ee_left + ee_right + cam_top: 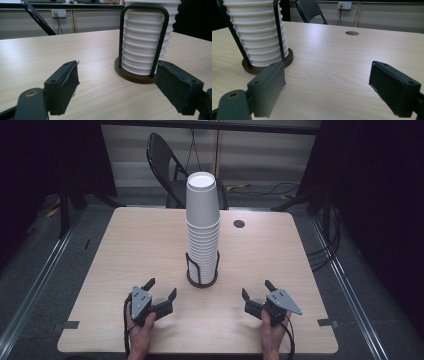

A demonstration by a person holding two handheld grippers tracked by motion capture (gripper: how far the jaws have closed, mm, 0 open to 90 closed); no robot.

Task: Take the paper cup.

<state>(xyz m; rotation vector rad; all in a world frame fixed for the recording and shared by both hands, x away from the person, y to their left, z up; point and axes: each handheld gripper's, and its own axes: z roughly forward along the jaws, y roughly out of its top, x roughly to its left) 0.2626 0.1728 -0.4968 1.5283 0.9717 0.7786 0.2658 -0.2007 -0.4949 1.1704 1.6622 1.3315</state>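
Both hands rest low at the near edge of the counter point(125, 245), forearms coming in from below. The left gripper point(162, 295) angles inward toward the stack of paper cups point(202, 225), its jaws spread wide with nothing between them. The right gripper point(257, 292) mirrors it, jaws likewise released and bare. The stack stands upright in a wire holder point(202, 270) at mid-counter, between the grippers and farther from the person, apart from both.

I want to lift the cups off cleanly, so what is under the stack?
The stack of white cups stands upside down on a dark round base with black wire uprights. The base's middle is covered by the cups.
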